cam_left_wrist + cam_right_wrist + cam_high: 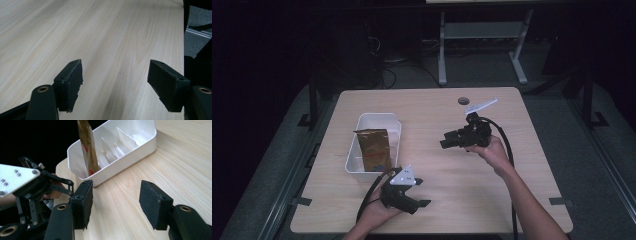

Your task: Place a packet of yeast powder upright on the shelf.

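Note:
A white divided bin sits on the left half of the wooden table. A gold-brown flat packet stands upright in the bin's near compartment; the right gripper view shows the bin and the packet too. My left gripper is held low near the table's front edge, just right of the bin's near corner. It is open over bare wood with nothing between its jaws. My right gripper hovers at the table's middle, pointing left toward the bin. It is open and holds nothing.
A small dark round object lies near the table's far edge. Beyond the table stands a metal frame on a dark floor. In the right gripper view the other hand's gripper is at the left.

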